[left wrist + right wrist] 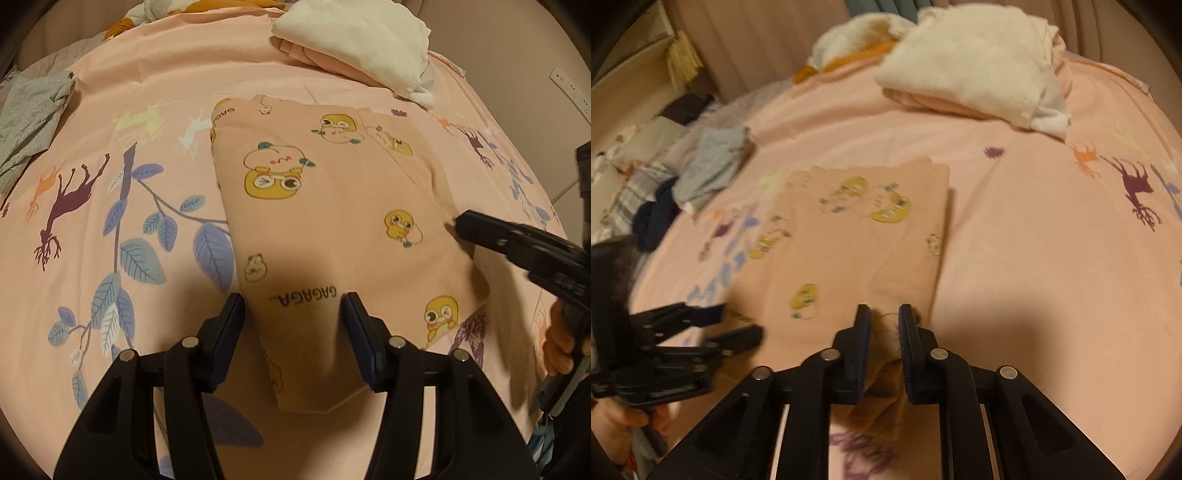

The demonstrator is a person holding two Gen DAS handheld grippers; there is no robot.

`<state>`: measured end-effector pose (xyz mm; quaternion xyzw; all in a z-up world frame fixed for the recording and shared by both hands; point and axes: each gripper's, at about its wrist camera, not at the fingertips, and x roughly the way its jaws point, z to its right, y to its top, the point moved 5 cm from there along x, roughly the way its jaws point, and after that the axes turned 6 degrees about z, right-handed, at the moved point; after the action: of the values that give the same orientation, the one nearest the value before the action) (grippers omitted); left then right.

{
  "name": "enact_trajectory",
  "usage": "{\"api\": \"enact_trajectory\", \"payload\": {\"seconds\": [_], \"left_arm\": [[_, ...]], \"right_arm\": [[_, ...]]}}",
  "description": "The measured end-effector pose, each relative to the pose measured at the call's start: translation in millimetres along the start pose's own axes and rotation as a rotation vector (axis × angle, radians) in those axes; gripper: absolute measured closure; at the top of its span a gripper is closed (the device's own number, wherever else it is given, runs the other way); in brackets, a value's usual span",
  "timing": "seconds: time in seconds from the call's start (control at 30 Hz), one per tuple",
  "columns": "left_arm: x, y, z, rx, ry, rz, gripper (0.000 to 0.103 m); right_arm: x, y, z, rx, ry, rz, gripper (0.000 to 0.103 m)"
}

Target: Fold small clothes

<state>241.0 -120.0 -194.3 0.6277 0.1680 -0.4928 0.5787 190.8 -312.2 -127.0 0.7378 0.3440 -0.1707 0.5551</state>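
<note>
A small peach garment with yellow cartoon prints lies folded flat on the pink bedsheet; it also shows in the right wrist view. My left gripper is open, its fingers straddling the garment's near edge. It shows at the left of the right wrist view. My right gripper has its jaws narrowly apart around a bunched edge of the garment; the grip is unclear. In the left wrist view it touches the garment's right edge.
A folded white and pink pile lies at the far side of the bed, also in the right wrist view. A grey garment lies at the left. Dark and striped clothes sit by the bed's left edge.
</note>
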Motion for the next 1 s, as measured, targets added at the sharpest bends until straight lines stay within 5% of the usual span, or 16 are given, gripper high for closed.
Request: {"api": "enact_trajectory", "payload": {"seconds": [0.13, 1.0], "left_arm": [[0.4, -3.8, 2.6, 0.013, 0.009, 0.0, 0.048], [-13.8, -23.3, 5.5, -0.004, 0.001, -0.001, 0.048]], "right_arm": [[-2.8, -9.4, -17.1, -0.029, 0.049, 0.001, 0.088], [4.5, -40.4, -12.6, 0.006, -0.014, -0.067, 0.088]]}}
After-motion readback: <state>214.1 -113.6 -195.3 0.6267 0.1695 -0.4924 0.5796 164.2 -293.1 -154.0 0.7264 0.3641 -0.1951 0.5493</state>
